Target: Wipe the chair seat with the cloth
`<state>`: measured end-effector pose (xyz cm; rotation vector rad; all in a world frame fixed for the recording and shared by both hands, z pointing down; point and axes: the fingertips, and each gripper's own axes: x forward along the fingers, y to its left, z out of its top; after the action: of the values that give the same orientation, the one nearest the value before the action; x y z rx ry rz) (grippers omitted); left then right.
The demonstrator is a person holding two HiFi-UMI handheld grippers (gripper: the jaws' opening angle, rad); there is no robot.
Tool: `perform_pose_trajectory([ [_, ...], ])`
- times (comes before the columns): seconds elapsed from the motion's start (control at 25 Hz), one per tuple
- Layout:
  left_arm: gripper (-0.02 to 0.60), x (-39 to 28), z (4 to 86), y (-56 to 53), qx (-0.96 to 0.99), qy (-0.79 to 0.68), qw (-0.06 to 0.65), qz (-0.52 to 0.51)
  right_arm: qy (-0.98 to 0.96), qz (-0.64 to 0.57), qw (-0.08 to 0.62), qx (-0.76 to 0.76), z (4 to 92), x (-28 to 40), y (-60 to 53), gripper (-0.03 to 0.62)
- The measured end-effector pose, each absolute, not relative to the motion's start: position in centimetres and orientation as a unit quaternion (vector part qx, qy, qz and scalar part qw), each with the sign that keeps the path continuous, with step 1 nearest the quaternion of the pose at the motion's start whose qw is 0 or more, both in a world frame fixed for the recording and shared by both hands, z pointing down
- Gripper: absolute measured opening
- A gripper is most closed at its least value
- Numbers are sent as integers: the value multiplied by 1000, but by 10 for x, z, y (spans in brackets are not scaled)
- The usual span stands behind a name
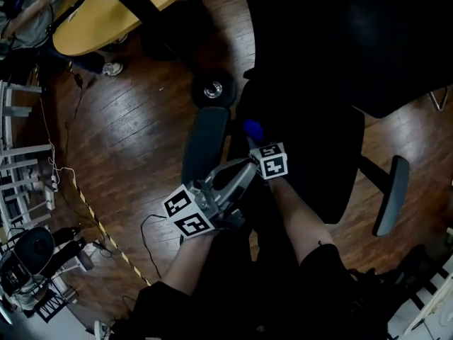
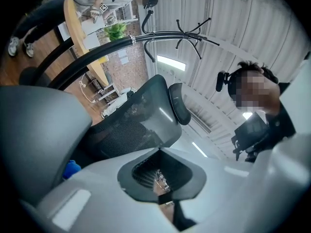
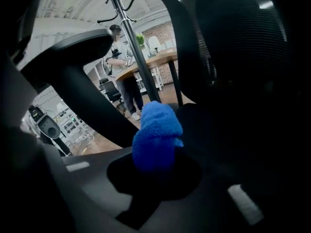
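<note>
1 blue cloth clamped in right gripper jaws, at chair seat edge, left gripper jaws closed together, empty

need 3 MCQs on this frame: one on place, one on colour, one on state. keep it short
1. In the head view, the wooden table lies:
A) upper left
B) lower right
C) dead centre

2. The cloth is:
A) red
B) blue
C) white

3. The right gripper is:
A) open and empty
B) shut on the cloth
C) shut on a cable

Key:
1 A, its tan top sits in the head view's upper left corner.
2 B, it shows bright blue in both the right gripper view and the head view.
3 B, the right gripper view shows the cloth pinched between the jaws.
</note>
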<state>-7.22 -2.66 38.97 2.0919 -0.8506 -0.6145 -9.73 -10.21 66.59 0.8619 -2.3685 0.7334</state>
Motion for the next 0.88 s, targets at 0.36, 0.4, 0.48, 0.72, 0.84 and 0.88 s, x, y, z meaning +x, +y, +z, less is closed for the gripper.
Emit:
perform_pose_trajectory([
  [0.36,-8,-70,396,-24,830,-327,389,-229,-851,270,259,368,686,-41,-111,38],
  [0.4,-8,-69,396,-23,831,-325,390,-226,-844,271,264,380,689,-24,-112,37],
  [0.48,-8,-67,397,-23,833,-321,393,-220,-829,272,277,404,694,12,-113,37],
  [0.72,-8,-49,402,-24,842,-303,401,-198,-768,285,293,493,692,134,-116,37],
  [0.84,-8,-45,403,-23,845,-292,406,-189,-735,299,296,531,688,184,-108,37],
  [0.88,-8,-46,403,-22,846,-290,408,-187,-727,300,298,542,685,196,-105,37],
])
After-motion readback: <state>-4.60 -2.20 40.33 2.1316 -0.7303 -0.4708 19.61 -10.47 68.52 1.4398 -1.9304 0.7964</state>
